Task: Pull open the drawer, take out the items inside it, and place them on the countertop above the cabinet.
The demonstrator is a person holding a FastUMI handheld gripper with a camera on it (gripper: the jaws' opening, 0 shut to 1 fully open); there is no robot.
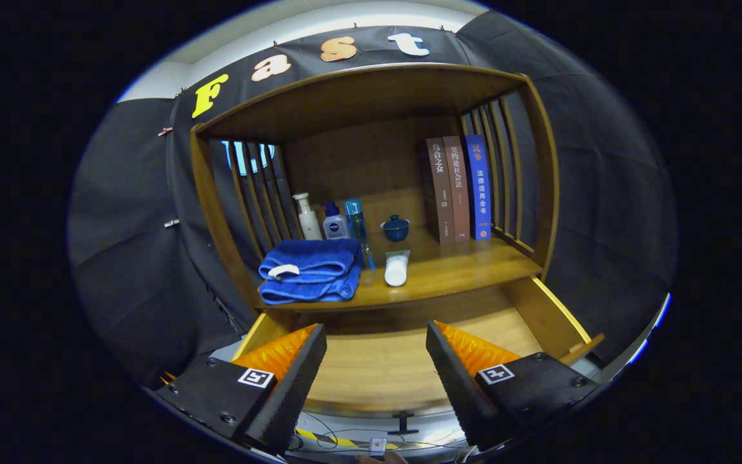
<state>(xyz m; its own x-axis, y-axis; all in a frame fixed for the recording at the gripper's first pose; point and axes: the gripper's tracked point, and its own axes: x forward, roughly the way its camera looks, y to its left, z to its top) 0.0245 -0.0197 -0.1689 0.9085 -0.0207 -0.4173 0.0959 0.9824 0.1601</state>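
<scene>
The wooden drawer (538, 309) stands pulled out below the countertop (461, 270), and its bare wooden floor shows between and beyond my fingers. My gripper (376, 345) hovers above the drawer, open, with nothing between its fingers. On the countertop lie a folded blue towel (310, 270) at the left and a white tube (396, 267) on its side just right of the towel.
At the back of the countertop stand a white pump bottle (307, 216), a small blue-capped bottle (335, 222), a tall blue bottle (356, 222) and a dark blue lidded cup (395, 227). Three books (458, 188) stand at the right. Slatted sides and a top board enclose the shelf.
</scene>
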